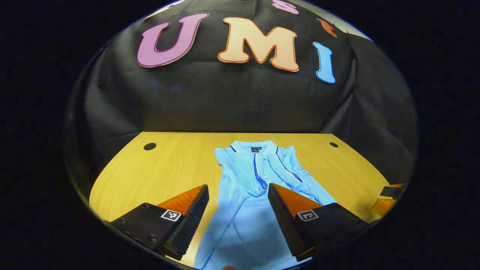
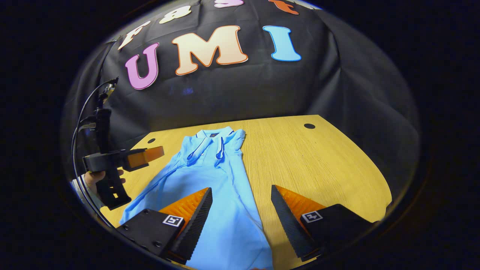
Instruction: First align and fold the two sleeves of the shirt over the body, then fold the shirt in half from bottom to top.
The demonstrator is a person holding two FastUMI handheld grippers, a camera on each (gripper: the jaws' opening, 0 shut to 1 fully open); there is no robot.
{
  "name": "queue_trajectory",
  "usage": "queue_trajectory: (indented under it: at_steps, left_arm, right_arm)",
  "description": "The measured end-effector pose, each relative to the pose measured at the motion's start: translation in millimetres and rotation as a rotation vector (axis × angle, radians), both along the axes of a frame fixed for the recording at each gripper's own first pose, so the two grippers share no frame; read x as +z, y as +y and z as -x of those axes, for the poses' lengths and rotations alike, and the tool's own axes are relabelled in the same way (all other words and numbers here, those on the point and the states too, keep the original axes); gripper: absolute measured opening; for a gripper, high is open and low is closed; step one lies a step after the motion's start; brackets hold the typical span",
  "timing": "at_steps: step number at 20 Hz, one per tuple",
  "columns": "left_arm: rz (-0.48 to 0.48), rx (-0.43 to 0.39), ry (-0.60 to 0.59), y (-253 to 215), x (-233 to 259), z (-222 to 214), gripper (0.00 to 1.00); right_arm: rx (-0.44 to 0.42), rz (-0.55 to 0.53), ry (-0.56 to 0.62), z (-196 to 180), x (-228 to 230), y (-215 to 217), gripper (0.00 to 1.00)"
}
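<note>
We see the light blue polo shirt (image 1: 243, 195) lying lengthwise on the wooden table (image 1: 165, 165), collar toward the booth's wall, already narrowed with both sleeves looking folded over the body. We judge the bottom-to-top fold is what remains. Our left gripper (image 1: 238, 210) and right gripper (image 2: 242, 213) hover over the shirt's lower half, jaws wide apart, holding nothing.

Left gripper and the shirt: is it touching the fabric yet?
Cannot tell. In the left gripper view the left gripper has its fingers spread open over the light blue shirt, but no plain contact or gap shows.
</note>
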State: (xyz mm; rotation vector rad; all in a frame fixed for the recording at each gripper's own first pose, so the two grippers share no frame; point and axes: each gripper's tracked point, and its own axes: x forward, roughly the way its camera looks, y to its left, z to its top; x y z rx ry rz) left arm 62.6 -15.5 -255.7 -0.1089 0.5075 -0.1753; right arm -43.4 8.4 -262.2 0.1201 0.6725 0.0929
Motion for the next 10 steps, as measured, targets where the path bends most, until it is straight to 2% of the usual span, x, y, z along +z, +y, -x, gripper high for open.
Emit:
queue_trajectory:
  at_steps: [5,10]
  left_arm:
    - [-0.004,0.041,-0.003,31.8,4.6,74.9,0.96]
    - [-0.023,0.052,0.054,51.8,-21.3,149.9,0.95]
  right_arm:
    - [0.027,0.027,0.005,45.3,-2.4,-2.7,0.98]
    - [0.033,0.093,0.028,91.4,-16.6,-16.4,0.98]
